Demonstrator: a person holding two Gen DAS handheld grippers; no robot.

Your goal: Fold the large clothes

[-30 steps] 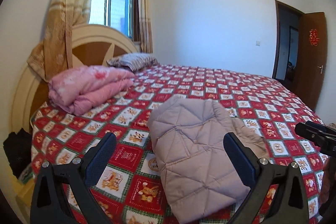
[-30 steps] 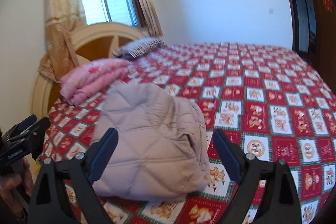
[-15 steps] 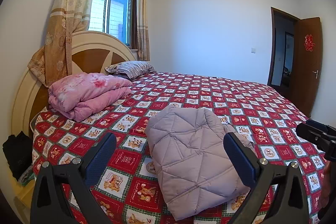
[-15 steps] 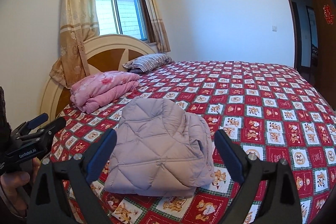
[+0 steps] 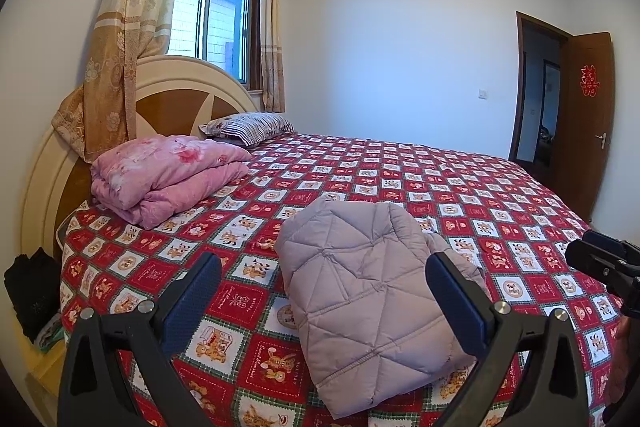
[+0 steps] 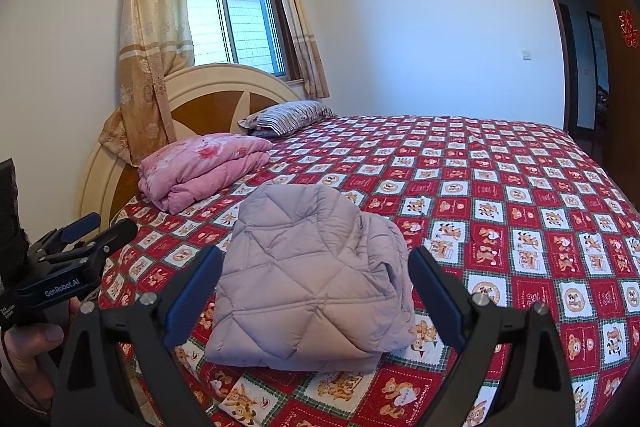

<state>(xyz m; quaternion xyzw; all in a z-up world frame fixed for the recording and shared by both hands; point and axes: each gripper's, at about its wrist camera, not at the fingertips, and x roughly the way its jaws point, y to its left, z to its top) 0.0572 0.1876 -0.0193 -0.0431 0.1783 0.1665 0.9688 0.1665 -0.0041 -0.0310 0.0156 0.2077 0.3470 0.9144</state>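
A pale lilac quilted jacket (image 5: 368,291) lies folded into a compact bundle near the front edge of the bed (image 5: 400,163); it also shows in the right wrist view as the jacket (image 6: 304,275). My left gripper (image 5: 324,291) hangs open above and in front of it, touching nothing. My right gripper (image 6: 316,283) is open too, held back from the bundle with nothing between its fingers. The right gripper's tip (image 5: 600,259) shows at the right edge of the left wrist view, and the left gripper (image 6: 76,247), held by a hand, at the left of the right wrist view.
A folded pink quilt (image 5: 168,175) and a striped pillow (image 5: 252,125) lie by the round headboard (image 5: 160,83). Curtains (image 5: 128,39) frame a window. A dark bundle (image 5: 28,291) sits beside the bed at left. A brown door (image 5: 588,115) stands open at right.
Both grippers have drawn back and risen from the folded jacket, which now looks smaller and lower in both views. The jacket itself has not moved.
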